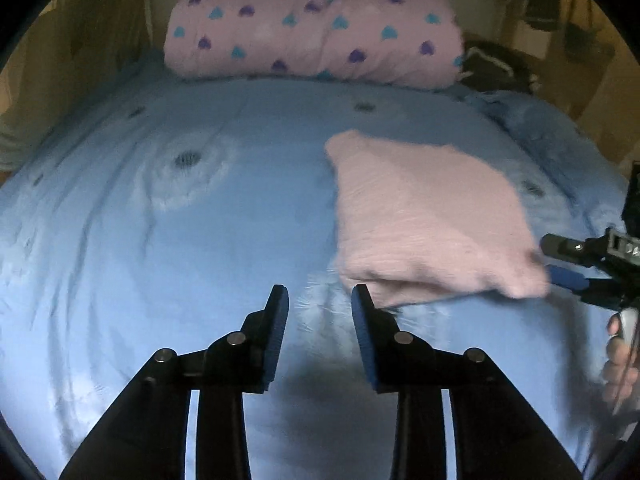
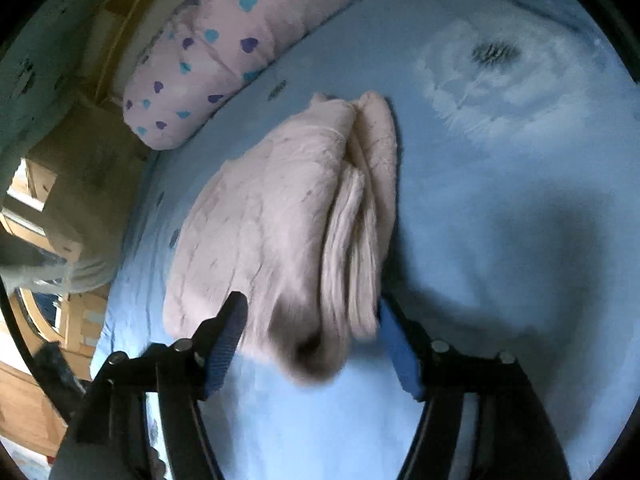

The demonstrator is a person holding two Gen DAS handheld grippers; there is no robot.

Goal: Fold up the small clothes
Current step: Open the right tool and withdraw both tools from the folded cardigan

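Pink garment [image 2: 280, 216] lies folded in layers on the blue bedsheet [image 1: 160, 260], its near corner between the spread right gripper [image 2: 308, 316]. Left gripper [image 1: 320, 296] hovers spread and empty beside it. Pinching only some layers could undo the fold

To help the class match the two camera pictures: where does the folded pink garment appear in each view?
Left wrist view: folded pink garment, right of centre on the blue bed sheet.
Right wrist view: folded pink garment, centre-left, reaching between the open right gripper.
Shared landmark: heart-patterned pillow.
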